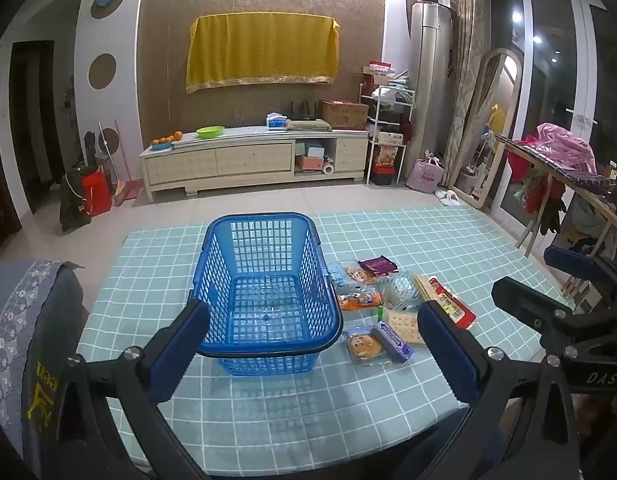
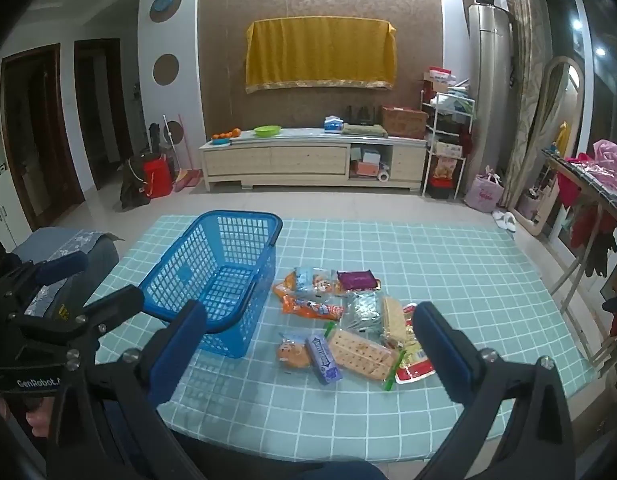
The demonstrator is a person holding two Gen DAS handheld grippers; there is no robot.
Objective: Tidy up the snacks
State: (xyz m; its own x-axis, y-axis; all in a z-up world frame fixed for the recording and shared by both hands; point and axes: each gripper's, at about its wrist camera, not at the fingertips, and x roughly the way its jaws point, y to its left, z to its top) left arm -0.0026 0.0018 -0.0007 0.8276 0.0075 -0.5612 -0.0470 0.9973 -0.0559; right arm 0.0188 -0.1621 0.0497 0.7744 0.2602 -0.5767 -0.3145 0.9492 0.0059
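An empty blue plastic basket (image 1: 264,280) stands on the table with the green checked cloth (image 1: 388,400); it also shows in the right wrist view (image 2: 220,276). Right of it lies a pile of snack packs: a purple bar (image 2: 323,359), a cracker pack (image 2: 360,354), a round cake (image 2: 293,354), an orange packet (image 2: 312,306), a maroon packet (image 2: 357,280). My left gripper (image 1: 314,354) is open and empty, hovering before the basket's near rim. My right gripper (image 2: 308,354) is open and empty, above the near table edge, facing the snacks.
A grey cushioned seat (image 1: 24,328) stands left of the table. A rack with clothes (image 2: 588,200) stands at the right. A TV cabinet (image 1: 252,160) runs along the far wall across tiled floor.
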